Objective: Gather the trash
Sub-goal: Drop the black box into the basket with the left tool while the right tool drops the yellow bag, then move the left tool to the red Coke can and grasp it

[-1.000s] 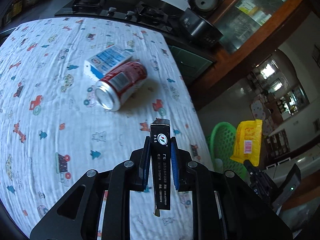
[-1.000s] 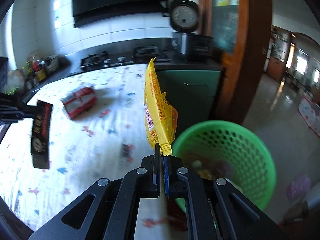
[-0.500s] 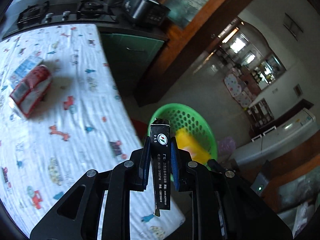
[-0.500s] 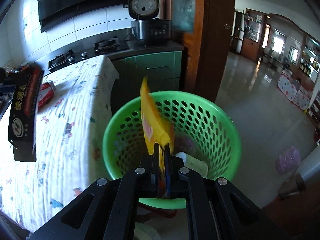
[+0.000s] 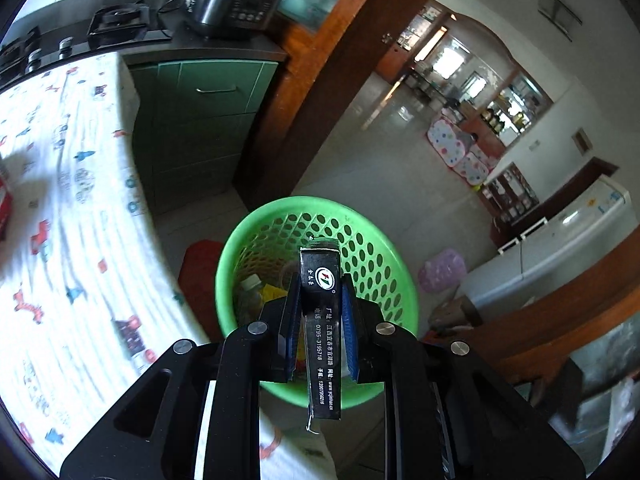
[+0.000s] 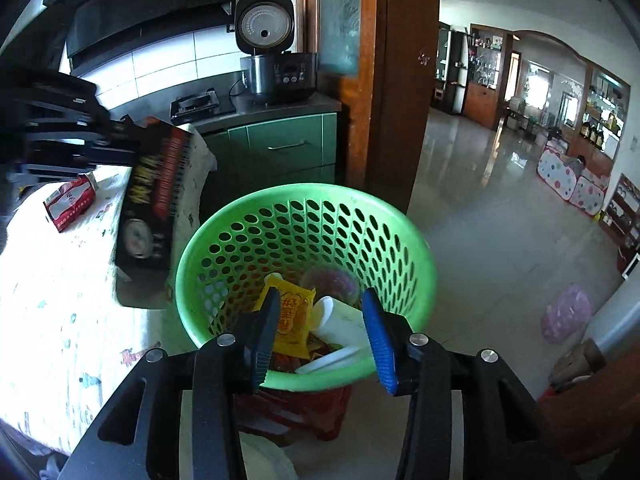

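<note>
Left wrist view: left gripper (image 5: pixel 320 312) jaws clench a black carton (image 5: pixel 321 320) above the green basket (image 5: pixel 394 280); release comes next. Right gripper (image 6: pixel 320 332) jaws gape, yellow wrapper (image 6: pixel 294 312) inside the basket.

I'm standing in a home kitchen that is opening onto a living room. A rice cooker (image 6: pixel 272 48) is sitting on the dark counter (image 6: pixel 280 108) beside a gas hob (image 6: pixel 196 102), with green cabinets (image 6: pixel 280 148) below and a range hood (image 6: pixel 148 4) hanging over white wall tiles (image 6: pixel 168 64). A table (image 5: pixel 60 208) is wearing a child's cartoon-print cloth. Past the wooden door frame (image 6: pixel 396 80), a glossy floor (image 6: pixel 492 208) is stretching toward display shelves (image 6: pixel 600 108) and a dotted play tent (image 6: pixel 568 176).
</note>
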A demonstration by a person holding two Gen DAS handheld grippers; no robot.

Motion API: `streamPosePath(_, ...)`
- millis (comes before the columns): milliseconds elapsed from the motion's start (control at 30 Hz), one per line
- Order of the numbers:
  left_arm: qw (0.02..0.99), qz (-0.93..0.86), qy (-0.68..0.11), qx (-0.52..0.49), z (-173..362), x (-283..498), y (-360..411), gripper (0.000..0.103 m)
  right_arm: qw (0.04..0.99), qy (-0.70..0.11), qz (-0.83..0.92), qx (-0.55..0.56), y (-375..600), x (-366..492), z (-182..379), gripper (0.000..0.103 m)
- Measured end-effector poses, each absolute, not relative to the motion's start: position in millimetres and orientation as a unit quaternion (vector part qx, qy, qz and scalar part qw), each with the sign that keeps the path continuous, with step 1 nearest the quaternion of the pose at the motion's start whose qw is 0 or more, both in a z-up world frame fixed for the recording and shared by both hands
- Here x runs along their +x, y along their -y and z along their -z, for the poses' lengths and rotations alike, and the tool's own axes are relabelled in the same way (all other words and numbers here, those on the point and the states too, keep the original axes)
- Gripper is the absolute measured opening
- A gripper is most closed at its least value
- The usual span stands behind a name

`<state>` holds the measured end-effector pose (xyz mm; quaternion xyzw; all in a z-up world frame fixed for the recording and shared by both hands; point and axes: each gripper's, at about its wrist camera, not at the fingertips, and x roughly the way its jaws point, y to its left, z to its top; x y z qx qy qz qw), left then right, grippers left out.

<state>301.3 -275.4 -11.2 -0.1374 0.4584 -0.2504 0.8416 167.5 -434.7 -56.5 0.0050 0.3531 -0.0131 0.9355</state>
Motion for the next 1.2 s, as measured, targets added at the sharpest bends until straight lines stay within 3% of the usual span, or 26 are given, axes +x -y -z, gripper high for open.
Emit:
streamPosePath(233,0.831,0.264,-0.473,-0.123,34.9,311.4,300.0,0.020,0.937,-0.349,0.018,0.011,444.8,152.8,57.1,0.049)
streamPosePath(300,0.827,0.271,-0.478,-0.120,40.5,311.3,303.1,0.030,0.937,-0.349,0.019,0.012,446.7,150.8,58.6,0.050)
streamPosePath(333,0.828,0.267,-0.479,-0.116,42.5,310.0,304.6,0.044,0.936,-0.350,0.019,0.014,447.0,149.5,59.4,0.050)
streamPosePath(367,0.832,0.262,-0.476,-0.112,42.7,308.3,304.3,0.047,0.936,-0.351,0.019,0.015,447.1,149.0,60.4,0.050)
streamPosePath(800,0.880,0.224,-0.417,-0.030,12.7,268.7,256.0,0.047,0.939,-0.345,0.002,0.008,426.7,144.6,52.7,0.058)
streamPosePath(1200,0.914,0.124,-0.385,-0.020,-0.2,251.6,143.5,0.063,0.940,-0.338,-0.042,-0.010,371.4,154.4,36.1,0.067)
